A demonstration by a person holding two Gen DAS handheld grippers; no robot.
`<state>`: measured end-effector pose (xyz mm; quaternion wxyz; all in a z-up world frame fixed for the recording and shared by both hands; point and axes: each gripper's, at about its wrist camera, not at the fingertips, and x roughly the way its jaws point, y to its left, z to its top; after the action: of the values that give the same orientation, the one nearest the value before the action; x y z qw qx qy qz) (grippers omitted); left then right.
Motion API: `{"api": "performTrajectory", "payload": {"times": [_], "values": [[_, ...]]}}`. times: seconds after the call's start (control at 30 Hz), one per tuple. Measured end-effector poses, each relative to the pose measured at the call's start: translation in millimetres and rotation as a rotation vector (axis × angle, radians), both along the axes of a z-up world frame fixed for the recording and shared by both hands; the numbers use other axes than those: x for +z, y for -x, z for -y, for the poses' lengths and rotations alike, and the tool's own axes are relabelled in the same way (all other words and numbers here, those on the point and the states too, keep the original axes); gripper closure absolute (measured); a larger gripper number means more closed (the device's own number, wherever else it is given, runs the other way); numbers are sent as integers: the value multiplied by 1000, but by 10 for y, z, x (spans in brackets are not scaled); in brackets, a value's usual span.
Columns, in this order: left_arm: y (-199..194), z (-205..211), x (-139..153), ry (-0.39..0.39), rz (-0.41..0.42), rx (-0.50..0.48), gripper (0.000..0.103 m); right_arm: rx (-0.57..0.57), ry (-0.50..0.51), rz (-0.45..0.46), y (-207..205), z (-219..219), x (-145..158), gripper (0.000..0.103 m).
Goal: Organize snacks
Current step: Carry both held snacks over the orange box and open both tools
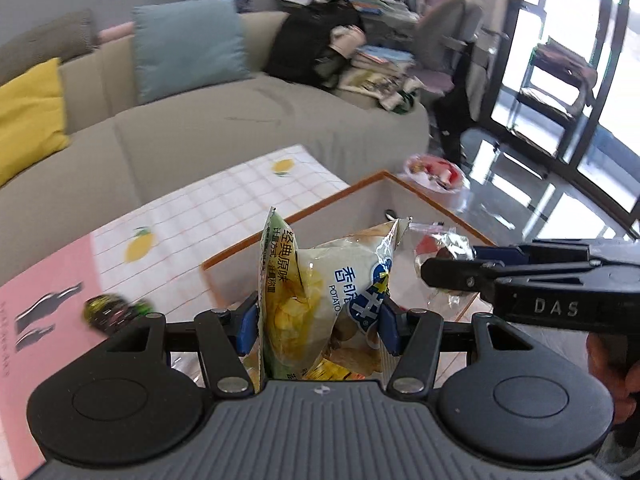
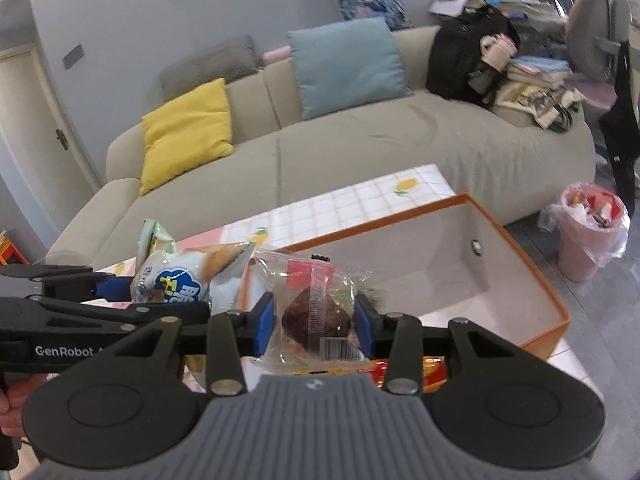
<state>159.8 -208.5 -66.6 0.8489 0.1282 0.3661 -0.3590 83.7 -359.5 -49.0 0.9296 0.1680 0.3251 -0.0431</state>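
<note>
**Two snacks carried toward the open box**

- Left claw (image 1: 316,328): closed on two chip bags (image 1: 320,280), held upright side by side between the blue pads, above the desk (image 1: 208,200) at the near edge of the orange-rimmed box (image 2: 520,292)
- Right claw (image 2: 314,322): closed on a clear-wrapped dark pastry (image 2: 316,316), pinched across the wrapper at the cake's sides, raised over the box's near left corner
- Box interior is seen almost bare; one small dark item lies by the far wall
- A shiny dark-wrapped sweet (image 1: 116,312) is left on the desk at the left; a red-and-yellow packet (image 2: 432,372) is glimpsed below the right claw

Handling, as judged: the chip bags are light, air-filled and slick; the contents are brittle, so a gentle grip across the middle is best advised. The pastry is soft and easily squashed; its loose film may slip, so hold is best taken on the cake body, lightly
</note>
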Motion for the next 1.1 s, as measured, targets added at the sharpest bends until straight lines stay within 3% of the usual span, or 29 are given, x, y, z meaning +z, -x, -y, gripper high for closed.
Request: {"api": "performTrajectory", "payload": {"times": [0.2,0.33,0.7,0.87,1.1], "values": [[-298,493,-239,-16,-105,-37,37,-15,-5,-112,-245,582,-166,62],[-435,778,-435,-65,-116,-68,37,21,30,-210,-437,787,-356,62],[-746,1218,-1009,-247,-202,-121,36,149,117,-433,-858,983,-865,62],[-818,1261,-1116,-271,-229,-124,35,216,159,-501,-1004,932,-1015,62],[-845,1292,-1117,-274,-225,-123,19,227,161,-533,-1060,910,-1075,60]]}}
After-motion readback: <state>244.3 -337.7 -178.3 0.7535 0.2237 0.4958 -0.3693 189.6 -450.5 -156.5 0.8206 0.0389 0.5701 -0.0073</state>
